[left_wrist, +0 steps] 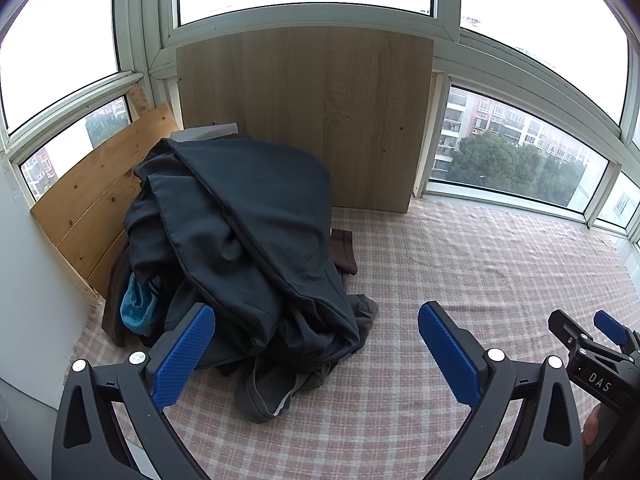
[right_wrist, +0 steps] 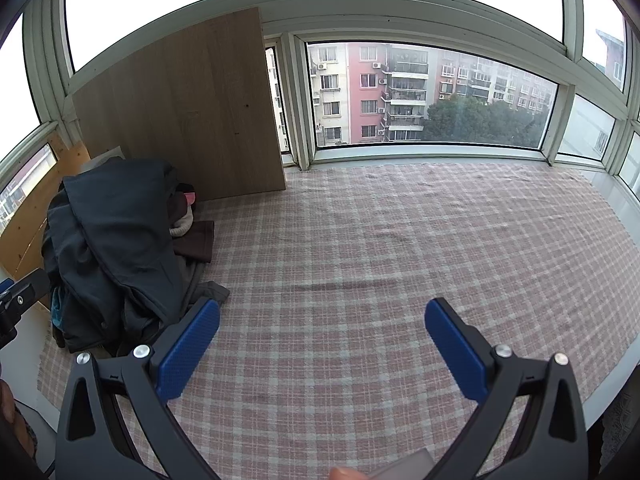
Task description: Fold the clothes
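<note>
**Unsorted pile, both grippers empty**

The clothes pile [left_wrist: 240,240] sits heaped at the far left corner of the checked cloth [left_wrist: 460,280], against the leaning wooden boards [left_wrist: 312,112]. A dark garment [left_wrist: 256,208] drapes over the top, with a blue item [left_wrist: 136,304] and a brown one [left_wrist: 344,252] tucked beneath. The left hand-held gripper [left_wrist: 316,356] hovers just before the heap, jaws spread wide and holding nothing; the right hand-held gripper [right_wrist: 322,348] is likewise agape over bare cloth, well clear of the pile. The likely risk: pinching the top garment blindly could drag tangled pieces along (the layers overlap heavily), or catch two layers at once, spoiling a clean spread.
</note>
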Demonstrator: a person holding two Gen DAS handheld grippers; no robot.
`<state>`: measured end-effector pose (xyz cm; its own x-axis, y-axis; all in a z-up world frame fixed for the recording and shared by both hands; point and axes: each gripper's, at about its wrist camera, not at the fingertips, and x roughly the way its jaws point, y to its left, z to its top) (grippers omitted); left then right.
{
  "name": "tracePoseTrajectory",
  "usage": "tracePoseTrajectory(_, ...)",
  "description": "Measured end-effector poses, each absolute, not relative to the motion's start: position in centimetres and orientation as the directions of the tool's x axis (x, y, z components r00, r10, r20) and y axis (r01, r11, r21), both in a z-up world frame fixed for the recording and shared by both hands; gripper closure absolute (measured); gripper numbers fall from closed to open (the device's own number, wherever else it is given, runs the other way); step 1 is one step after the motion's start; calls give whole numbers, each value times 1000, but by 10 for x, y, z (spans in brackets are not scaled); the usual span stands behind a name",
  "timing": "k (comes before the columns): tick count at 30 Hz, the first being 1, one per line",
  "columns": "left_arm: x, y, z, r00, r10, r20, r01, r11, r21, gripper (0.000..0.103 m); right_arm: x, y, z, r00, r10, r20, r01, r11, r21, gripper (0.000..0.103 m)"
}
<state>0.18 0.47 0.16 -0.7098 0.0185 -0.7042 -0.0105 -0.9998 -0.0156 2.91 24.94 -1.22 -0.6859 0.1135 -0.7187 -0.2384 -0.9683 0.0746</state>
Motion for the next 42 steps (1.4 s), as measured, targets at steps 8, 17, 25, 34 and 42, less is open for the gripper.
tracePoseTrajectory(8,1,6,1,-708,19,-706,-16,-1000,-12,0,30,249,-12,-689,112,-716,-233,-970,72,0)
tracePoseTrajectory(17,1,7,1,-708,17,-706,-15,-1000,-9,0,27,248,-13,-691,108,-715,-225,-972,70,0)
tracePoseTrajectory(25,-1,4,-2,-701,11,-713,-5,-1000,-10,0,26,245,-13,-692,107,-714,-217,-974,64,0)
tracePoseTrajectory(34,1,-5,-5,-709,-10,-705,36,-999,-22,0,23,242,-13,-698,91,-710,-198,-978,69,0)
tracePoseTrajectory(42,4,-11,-5,-713,-37,-700,62,-998,-10,0,18,234,-14,-710,66,-701,-165,-983,75,0)
